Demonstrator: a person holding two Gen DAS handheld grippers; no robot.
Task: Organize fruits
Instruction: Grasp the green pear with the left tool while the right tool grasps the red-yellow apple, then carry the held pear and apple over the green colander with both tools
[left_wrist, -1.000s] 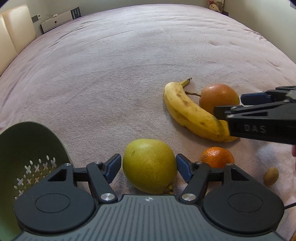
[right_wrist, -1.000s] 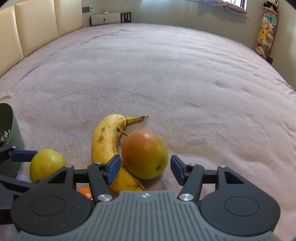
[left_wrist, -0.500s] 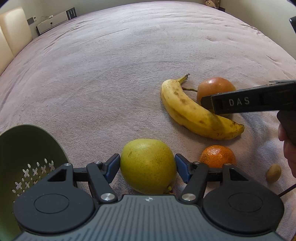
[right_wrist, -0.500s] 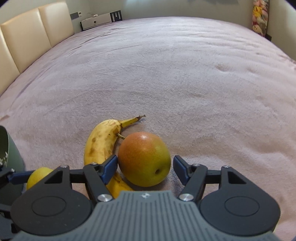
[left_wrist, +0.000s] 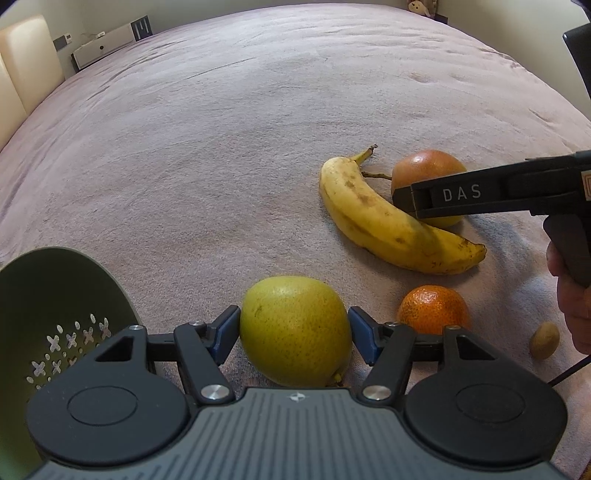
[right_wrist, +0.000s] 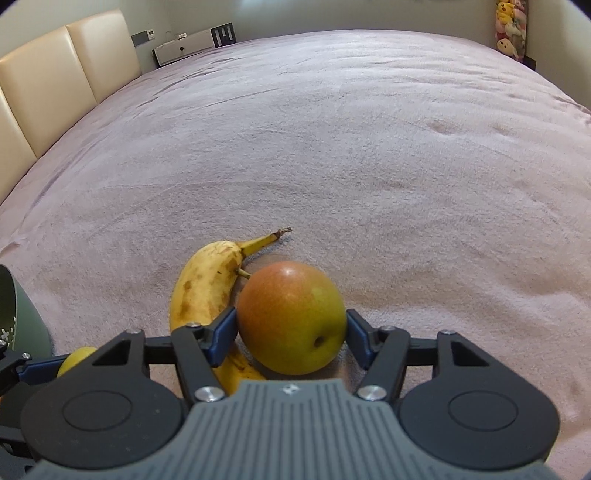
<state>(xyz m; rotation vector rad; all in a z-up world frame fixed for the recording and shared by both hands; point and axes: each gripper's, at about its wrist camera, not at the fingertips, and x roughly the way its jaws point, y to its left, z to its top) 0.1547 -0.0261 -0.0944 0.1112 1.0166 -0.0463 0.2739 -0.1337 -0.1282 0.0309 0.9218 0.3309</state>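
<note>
Orange mandarin (left_wrist: 433, 309) appears only in left wrist view.

My left wrist camera looks steeply down along my left gripper (left_wrist: 293, 334), close over a green pear (left_wrist: 295, 330) at bottom centre. My right wrist camera tilts down likewise, close over a red-green apple (right_wrist: 291, 317). Both views share the banana (left_wrist: 391, 221), the apple and the pink blanket (right_wrist: 332, 147); my right gripper enters the left view's right edge.
</note>
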